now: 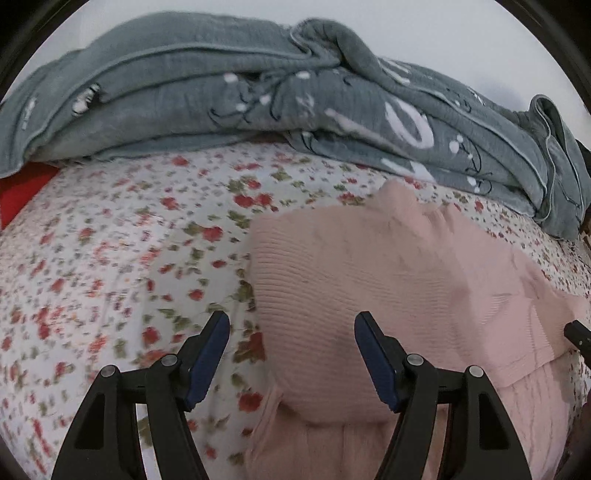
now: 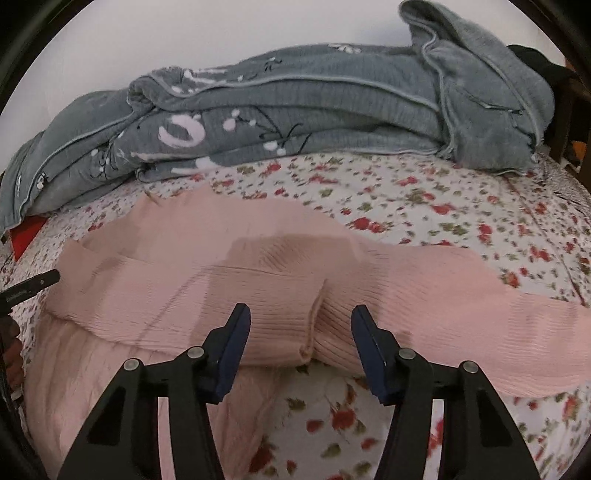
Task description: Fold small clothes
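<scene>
Left gripper (image 1: 291, 325): jaws apart, nothing clamped. It hangs over the left end of the pink garment (image 1: 369, 280); the folded, ribbed edge lies between and under the fingers, but whether a pad touches the cloth I can't tell.

Right gripper (image 2: 301, 319): jaws apart, partway closed, pads not pressing on anything. Between them sits a ribbed cuff or sleeve end of the garment (image 2: 295, 280), lying on top of the main body.

The garment is spread flat on the floral sheet (image 1: 129, 240), long side running left to right. The upper ribbed layer is folded over a lighter, fuzzier pink layer nearest the cameras. In the right wrist view its right end trails off toward the frame edge, and bare sheet (image 2: 443, 206) shows just below the cuff and beyond the cloth.

Each view catches a tip of the other gripper at the garment's edge: right one (image 1: 576, 334), left one (image 2: 29, 286). Part of a hand (image 2: 13, 354) shows below the latter.

Further back: grey blanket (image 1: 221, 96), bunched in folds along the far side of the bed, apart from the garment (image 2: 332, 103). Red item (image 1: 22, 192) under its left end. Plain pale wall (image 2: 184, 33) behind.
</scene>
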The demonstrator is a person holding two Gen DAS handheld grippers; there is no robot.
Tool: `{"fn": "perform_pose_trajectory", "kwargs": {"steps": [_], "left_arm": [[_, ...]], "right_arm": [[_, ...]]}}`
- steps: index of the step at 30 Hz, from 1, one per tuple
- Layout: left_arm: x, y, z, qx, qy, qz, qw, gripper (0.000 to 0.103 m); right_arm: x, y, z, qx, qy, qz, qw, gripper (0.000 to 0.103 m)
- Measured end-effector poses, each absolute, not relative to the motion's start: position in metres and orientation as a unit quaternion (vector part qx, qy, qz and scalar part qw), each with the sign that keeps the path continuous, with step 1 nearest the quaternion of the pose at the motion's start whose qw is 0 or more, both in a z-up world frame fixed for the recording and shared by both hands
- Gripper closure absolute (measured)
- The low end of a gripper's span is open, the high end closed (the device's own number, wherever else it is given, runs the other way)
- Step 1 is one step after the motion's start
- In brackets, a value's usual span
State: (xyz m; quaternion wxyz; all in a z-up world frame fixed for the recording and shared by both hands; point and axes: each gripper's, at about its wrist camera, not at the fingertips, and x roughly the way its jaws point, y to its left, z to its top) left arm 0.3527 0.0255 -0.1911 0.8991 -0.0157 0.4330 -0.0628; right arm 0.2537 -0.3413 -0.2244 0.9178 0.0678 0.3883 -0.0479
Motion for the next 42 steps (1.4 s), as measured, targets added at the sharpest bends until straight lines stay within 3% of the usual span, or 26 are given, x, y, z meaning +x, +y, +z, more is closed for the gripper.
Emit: {"fn": "perform_pose_trajectory", "kwargs": {"steps": [1,4,5,9,15,19,24,29,32,34,36,38,42], "left_arm": [[0.358,0.024,-0.196,-0.020,0.440,-0.065,0.895,0.039],[0.365,0.025,-0.203,-0.041,0.450,-0.070,0.889,0.072],[0.366,0.028,-0.201,-0.043,0.443,-0.068,0.893,0.089],[0.367,0.050,-0.191,-0.068,0.423,-0.067,0.901,0.089],[0.370,0.059,-0.199,-0.077,0.429,-0.070,0.897,0.089],[0.364,0.064,-0.197,-0.090,0.418,-0.051,0.903,0.076],[0.370,0.059,-0.198,-0.081,0.422,-0.055,0.902,0.076],[0.373,0.054,-0.205,-0.056,0.422,-0.027,0.905,0.089],[0.370,0.052,-0.201,-0.038,0.418,-0.017,0.908,0.089],[0.365,0.054,-0.196,-0.034,0.419,-0.017,0.907,0.087],[0.355,0.054,-0.190,-0.029,0.416,-0.024,0.909,0.087],[0.342,0.052,-0.182,-0.023,0.411,-0.026,0.911,0.087],[0.321,0.045,-0.172,-0.023,0.412,-0.032,0.910,0.085]], "right_arm": [[0.258,-0.339,-0.228,0.063,0.394,-0.047,0.916,0.048],[0.267,-0.333,-0.235,0.056,0.405,-0.042,0.912,0.058],[0.268,-0.332,-0.235,0.053,0.404,-0.041,0.913,0.063],[0.272,-0.322,-0.225,0.044,0.394,-0.028,0.918,0.078],[0.281,-0.316,-0.231,0.038,0.404,-0.033,0.913,0.077],[0.282,-0.321,-0.235,0.051,0.405,-0.036,0.912,0.074],[0.287,-0.315,-0.239,0.030,0.402,-0.038,0.914,0.078],[0.292,-0.321,-0.241,0.051,0.404,-0.039,0.913,0.081],[0.286,-0.324,-0.235,0.056,0.402,-0.041,0.913,0.081],[0.272,-0.329,-0.224,0.057,0.392,-0.050,0.917,0.077],[0.250,-0.337,-0.210,0.045,0.373,-0.064,0.924,0.060],[0.226,-0.351,-0.200,0.045,0.357,-0.083,0.929,0.050],[0.181,-0.387,-0.195,0.074,0.356,-0.111,0.925,0.049]]}}
